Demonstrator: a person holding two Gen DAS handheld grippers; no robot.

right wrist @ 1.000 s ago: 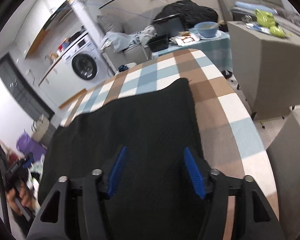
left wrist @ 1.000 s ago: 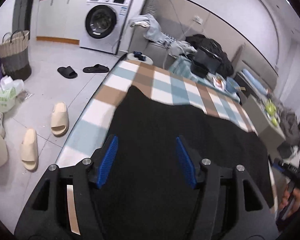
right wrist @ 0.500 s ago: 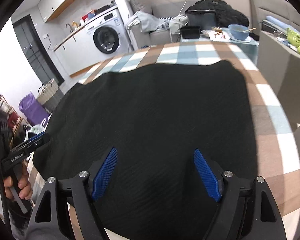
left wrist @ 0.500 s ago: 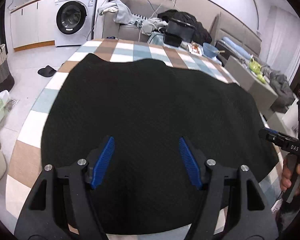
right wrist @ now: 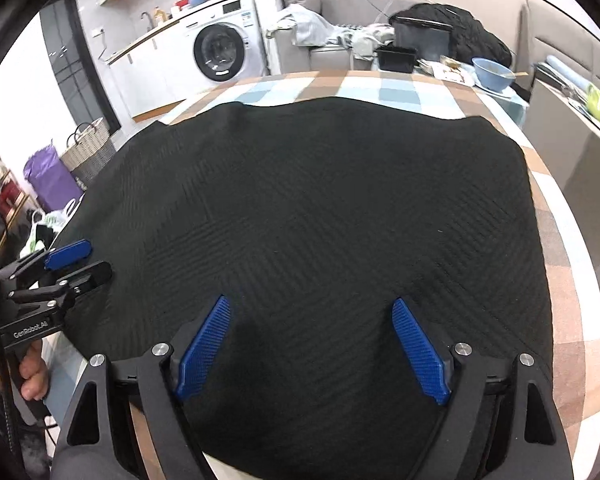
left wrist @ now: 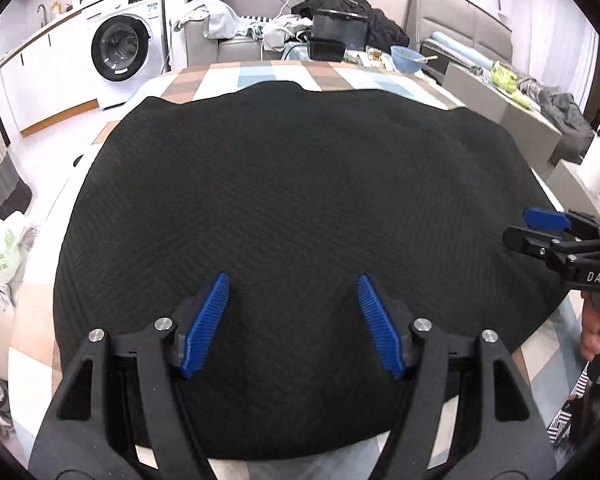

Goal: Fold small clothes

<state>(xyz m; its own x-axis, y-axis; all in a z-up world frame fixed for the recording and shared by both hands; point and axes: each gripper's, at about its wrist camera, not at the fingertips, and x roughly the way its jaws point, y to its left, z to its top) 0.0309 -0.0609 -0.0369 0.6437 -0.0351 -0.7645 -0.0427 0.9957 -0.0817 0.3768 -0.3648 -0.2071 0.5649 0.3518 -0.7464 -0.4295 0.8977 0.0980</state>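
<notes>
black cloth [left wrist: 292, 200] lies flat on the checked surface [left wrist: 260, 76]; left tongs [left wrist: 292, 320] and right tongs [right wrist: 312, 344], jaws just widening, hold nothing; each should pinch a near corner squarely.

Black garment [left wrist: 292, 184]: 1, on checked tabletop [left wrist: 260, 76]: 1. Claws: 2, left claw [left wrist: 292, 320], right claw [right wrist: 312, 344]. Washing machine [left wrist: 128, 46]: 1. Blue bowl [left wrist: 408, 58]: 1. Woven basket [right wrist: 88, 148]: 1

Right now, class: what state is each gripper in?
Left gripper: open, jaws just widened, holding nothing, over the black cloth.
Right gripper: open, jaws just widened, holding nothing, over the same cloth.
</notes>
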